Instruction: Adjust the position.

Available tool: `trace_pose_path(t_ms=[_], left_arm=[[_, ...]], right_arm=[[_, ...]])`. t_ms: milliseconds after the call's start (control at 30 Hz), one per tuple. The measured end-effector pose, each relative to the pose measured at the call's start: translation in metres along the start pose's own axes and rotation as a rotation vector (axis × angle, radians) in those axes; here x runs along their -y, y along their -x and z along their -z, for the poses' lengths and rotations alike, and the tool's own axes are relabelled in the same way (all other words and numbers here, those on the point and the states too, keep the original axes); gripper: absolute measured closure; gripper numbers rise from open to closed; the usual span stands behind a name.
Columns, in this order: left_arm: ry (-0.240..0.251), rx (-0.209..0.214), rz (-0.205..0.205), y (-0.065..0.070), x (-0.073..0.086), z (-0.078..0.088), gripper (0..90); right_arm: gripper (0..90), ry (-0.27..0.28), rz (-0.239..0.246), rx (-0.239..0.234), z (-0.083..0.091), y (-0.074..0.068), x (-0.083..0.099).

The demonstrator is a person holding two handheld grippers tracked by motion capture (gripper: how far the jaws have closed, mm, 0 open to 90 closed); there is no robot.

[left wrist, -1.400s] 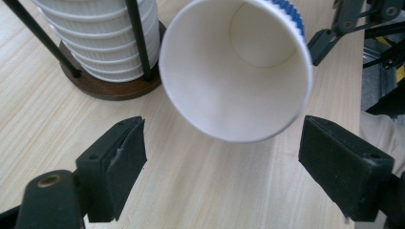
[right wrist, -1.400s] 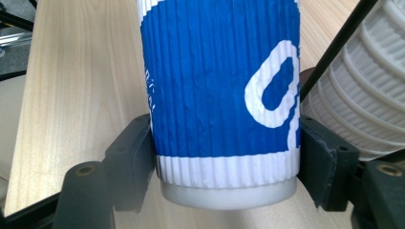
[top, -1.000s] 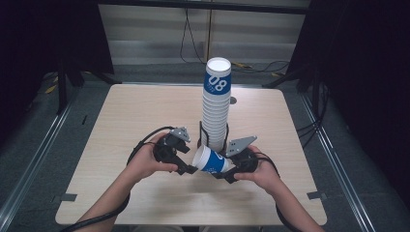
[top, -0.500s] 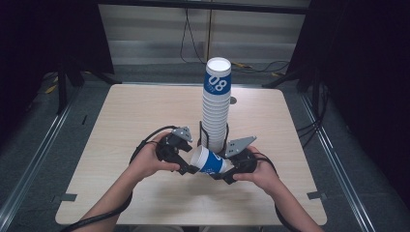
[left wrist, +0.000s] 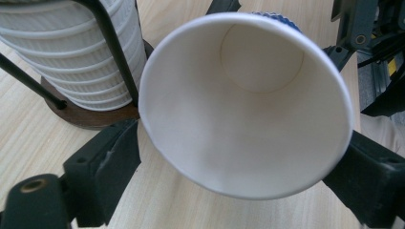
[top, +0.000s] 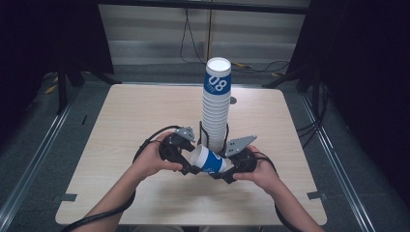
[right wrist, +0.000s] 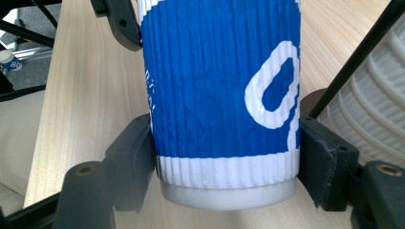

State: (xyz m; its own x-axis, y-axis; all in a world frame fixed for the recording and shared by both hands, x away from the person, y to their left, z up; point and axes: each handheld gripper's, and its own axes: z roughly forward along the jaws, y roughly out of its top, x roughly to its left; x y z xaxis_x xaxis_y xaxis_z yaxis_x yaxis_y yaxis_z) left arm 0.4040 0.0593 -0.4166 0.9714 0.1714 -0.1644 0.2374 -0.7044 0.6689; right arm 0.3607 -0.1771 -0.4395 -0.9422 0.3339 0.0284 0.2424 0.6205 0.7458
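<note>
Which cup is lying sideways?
The loose cup between the grippers: the right gripper clamps its base. All the others stand nested in the stack.

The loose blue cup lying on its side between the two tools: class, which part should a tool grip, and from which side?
Grip the ribbed wall near the base, from the base end, as the right tool does: the blue cup lies sideways, its soft open rim facing the left tool.

High cam looks down over table (top: 121,121); both claw cams sit close, sharing cup (left wrist: 248,100).
</note>
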Motion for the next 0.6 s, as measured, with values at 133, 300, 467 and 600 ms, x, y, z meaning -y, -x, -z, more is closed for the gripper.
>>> trace_pose_path(t_ms=[133,300,467,600], left_arm=[[-0.005,0.006,-0.016,0.0008,-0.0021,-0.0005,13.0],[0.001,0.004,-0.014,0.0012,-0.0024,-0.0013,12.8],[0.005,0.011,-0.015,0.0009,-0.0027,-0.0021,11.8],[0.016,0.018,-0.015,0.0015,-0.0038,-0.0021,11.1]], right_arm=[[28.4,-0.004,0.006,0.005,0.0000,0.0001,-0.0006],[28.4,-0.003,0.006,0.000,0.0003,0.0004,-0.0009],[28.4,-0.001,0.005,-0.004,-0.0005,0.0002,-0.0013],[28.4,0.003,0.012,-0.008,-0.0021,-0.0012,-0.0028]])
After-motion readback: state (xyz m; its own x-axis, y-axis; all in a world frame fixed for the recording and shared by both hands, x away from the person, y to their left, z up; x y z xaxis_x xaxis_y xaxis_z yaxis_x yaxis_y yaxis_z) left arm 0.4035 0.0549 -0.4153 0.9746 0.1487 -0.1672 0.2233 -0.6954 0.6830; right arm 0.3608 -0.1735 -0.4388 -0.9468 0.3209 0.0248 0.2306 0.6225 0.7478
